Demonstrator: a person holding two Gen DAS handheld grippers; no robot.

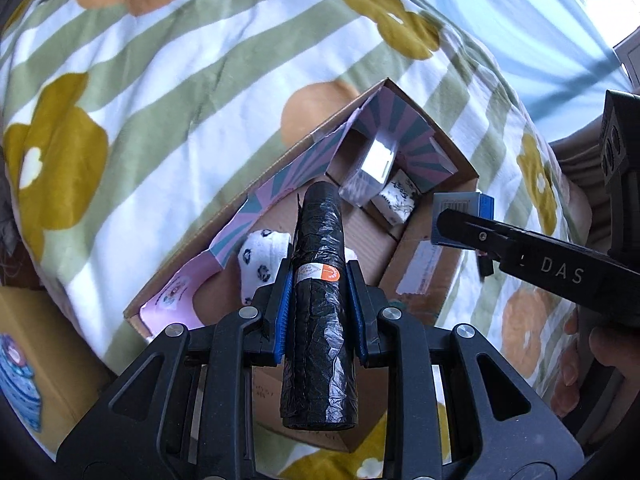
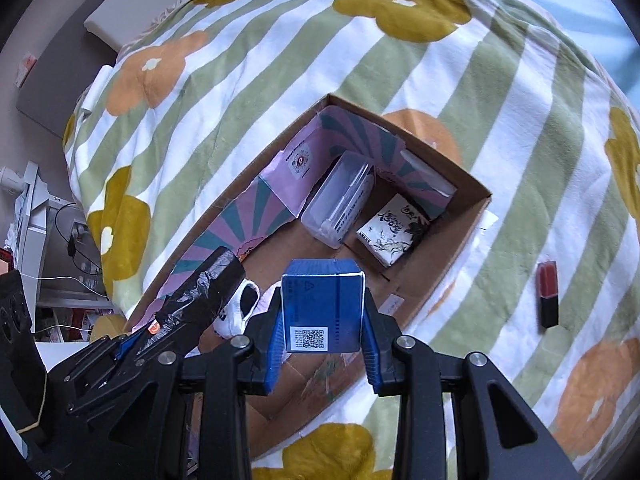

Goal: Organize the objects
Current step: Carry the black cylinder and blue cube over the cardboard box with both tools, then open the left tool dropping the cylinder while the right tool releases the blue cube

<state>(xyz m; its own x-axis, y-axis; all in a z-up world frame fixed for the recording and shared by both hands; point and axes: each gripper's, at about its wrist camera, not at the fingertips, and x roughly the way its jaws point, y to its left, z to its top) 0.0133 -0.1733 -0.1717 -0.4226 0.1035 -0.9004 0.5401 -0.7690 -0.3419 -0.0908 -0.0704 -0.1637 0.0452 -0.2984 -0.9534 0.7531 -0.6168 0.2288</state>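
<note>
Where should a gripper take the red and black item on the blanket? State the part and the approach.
Probably across its long sides near the middle, coming straight down from above. The red and black item lies flat and alone on the blanket, outside the cardboard box, so nothing crowds its sides. It looks slim and elongated, so the narrow width should suit the jaws. Motion blur hides finer shape.

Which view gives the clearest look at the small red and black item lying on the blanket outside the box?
The right wrist view. The red and black item lies in the open on the striped blanket, right of the cardboard box. In the left wrist view it is not clearly visible.
</note>
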